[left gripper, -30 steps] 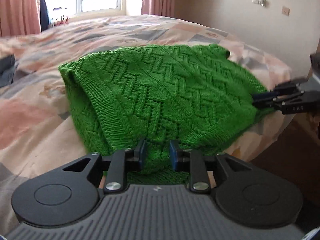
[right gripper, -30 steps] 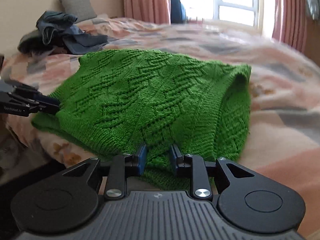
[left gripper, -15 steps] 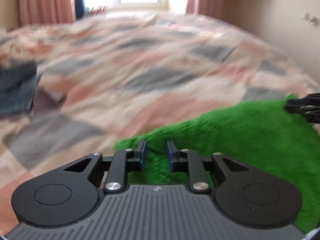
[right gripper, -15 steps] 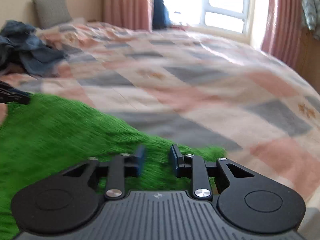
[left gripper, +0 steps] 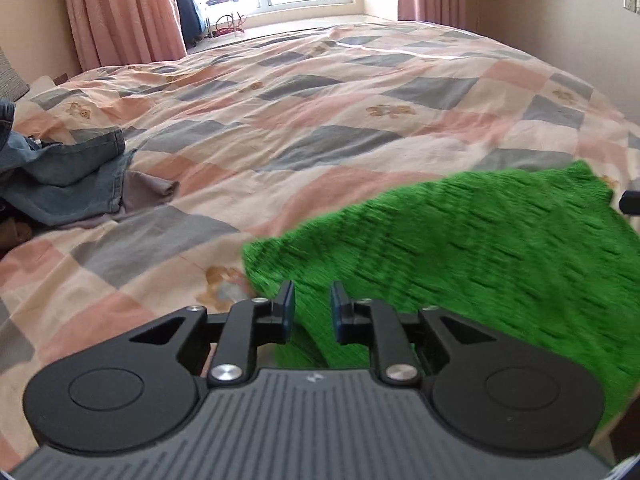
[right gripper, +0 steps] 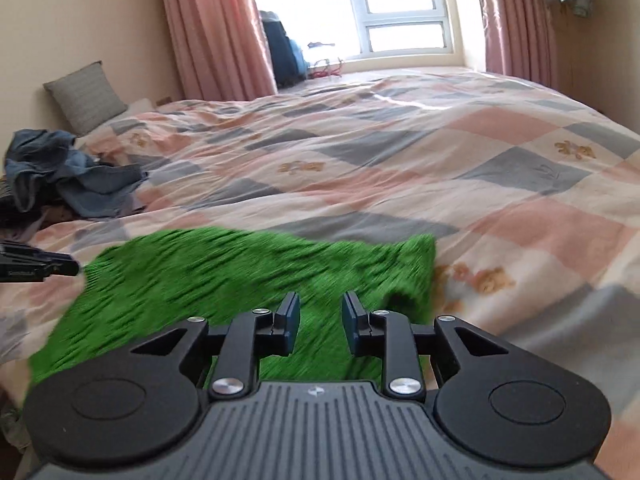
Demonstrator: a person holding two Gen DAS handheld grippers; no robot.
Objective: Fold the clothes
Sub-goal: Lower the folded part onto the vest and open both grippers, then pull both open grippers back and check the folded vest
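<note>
I'm mid-fold: the bright green knitted sweater hangs motion-blurred over the checked bed, both grippers' fingers slightly parted around its fabric; next, lay it flat.

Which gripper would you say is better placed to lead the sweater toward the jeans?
Left, probably: the left gripper holds the green sweater on the side nearer the jeans; the right gripper holds the opposite side.

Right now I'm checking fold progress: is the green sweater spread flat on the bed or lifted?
Cannot tell for sure. The green knit sweater is motion-blurred, stretched between the left gripper and right gripper, over the checked quilt.
</note>
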